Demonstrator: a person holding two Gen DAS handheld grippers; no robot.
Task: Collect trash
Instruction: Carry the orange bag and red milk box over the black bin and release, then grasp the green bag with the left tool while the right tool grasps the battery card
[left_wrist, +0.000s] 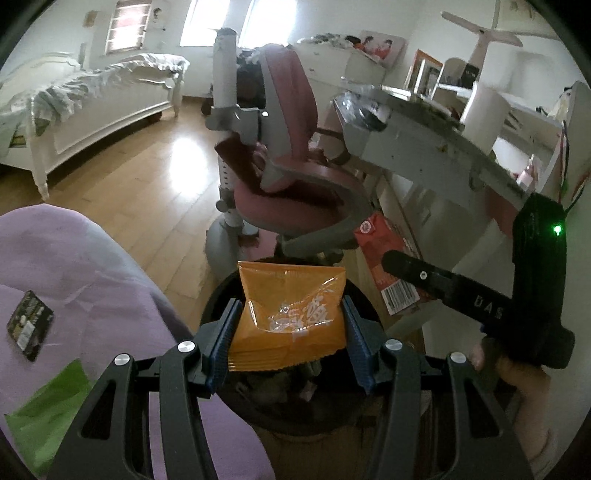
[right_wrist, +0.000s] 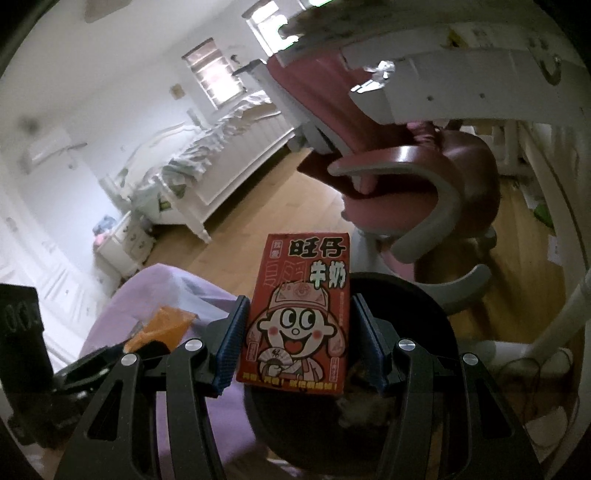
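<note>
A: Start with the left wrist view. Which step are we at?

B: The carry is done, the drop is not. The left gripper (left_wrist: 290, 332) has its jaws about half open and closed on an orange snack packet (left_wrist: 291, 317), one blue pad against each side edge. The packet hangs right over the mouth of the black trash bin (left_wrist: 221, 295), which stands on the wooden floor just beside the foot of the pink chair (left_wrist: 295, 147). Some rubbish already lies inside it.

A: Anything left to collect?

B: On the purple cloth (left_wrist: 74, 266) at the left lie a small dark packet (left_wrist: 29, 325) and a green wrapper (left_wrist: 48, 406) — both untouched, well apart from the bin. The right gripper (left_wrist: 417, 277) comes in from the right with a red carton (left_wrist: 391, 266) by it.

A: And the right wrist view?

B: The right gripper (right_wrist: 297, 339) holds that red milk carton (right_wrist: 299, 317) upright, jaws about half open and pressing its two narrow sides. It sits above the near left part of the bin's rim (right_wrist: 424, 295), not quite centred — the purple cloth (right_wrist: 166, 295) lies just to its left.

A: So the next move?

B: I'd judge both jaws need to spread so the packet and carton fall in. The carton looks to want a small shift toward the bin's middle first, or it may clip the rim.
</note>
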